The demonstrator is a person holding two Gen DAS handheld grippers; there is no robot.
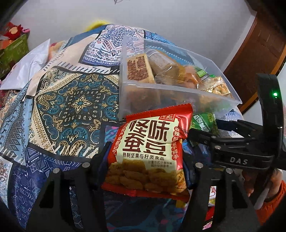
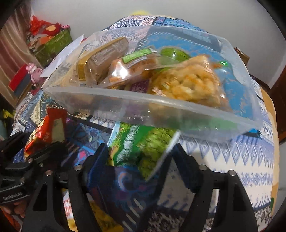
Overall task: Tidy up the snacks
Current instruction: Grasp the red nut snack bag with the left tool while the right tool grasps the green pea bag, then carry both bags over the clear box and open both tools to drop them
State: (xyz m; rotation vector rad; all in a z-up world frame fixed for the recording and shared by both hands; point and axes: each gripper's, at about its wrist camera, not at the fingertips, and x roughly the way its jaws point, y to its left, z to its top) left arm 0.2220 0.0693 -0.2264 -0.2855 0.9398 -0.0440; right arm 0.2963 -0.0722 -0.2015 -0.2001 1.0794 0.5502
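Clear bin (image 1: 178, 92) holds wrapped snacks (image 1: 160, 69)

A plain pale grey wall (image 1: 160, 16) fills the upper background. The table is draped in a patchwork cloth of blue, cream and gold paisley and geometric panels (image 1: 75, 100). At the right edge stands a dark reddish-brown wooden door (image 1: 259, 58). To the far left, a green patterned box (image 2: 53, 46) carries a red plush toy (image 2: 44, 26) on top, near a small pink figurine (image 2: 33, 71) and a white crumpled plastic bag (image 1: 30, 66). Light is soft and even
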